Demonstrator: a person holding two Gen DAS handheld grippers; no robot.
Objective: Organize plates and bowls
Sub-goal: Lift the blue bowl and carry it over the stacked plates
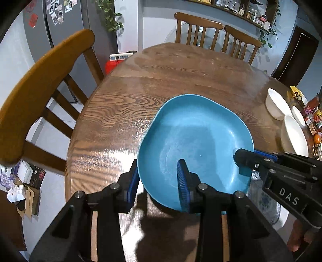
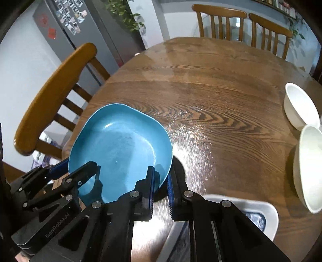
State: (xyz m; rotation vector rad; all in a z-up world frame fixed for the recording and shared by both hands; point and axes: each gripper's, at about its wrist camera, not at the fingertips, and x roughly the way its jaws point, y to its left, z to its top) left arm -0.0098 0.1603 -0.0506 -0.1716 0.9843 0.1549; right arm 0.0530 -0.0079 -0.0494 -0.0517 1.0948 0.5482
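Patterned plate point(image 2: 259, 211) at 5 o'clock largely hidden under right gripper's fingers point(image 2: 175, 193), white bowl point(image 2: 309, 167) cut off at 3 o'clock, shelf jars point(image 1: 253, 14) at 1 o'clock too small to identify

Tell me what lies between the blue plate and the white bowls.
Only bare wooden table lies between the blue plate and the white bowls; the right wrist view shows it best.

both grippers straddle the rim of the blue plate point(image 1: 193, 145) above the wooden table point(image 1: 124, 112); white bowls point(image 1: 281, 114) sit right.
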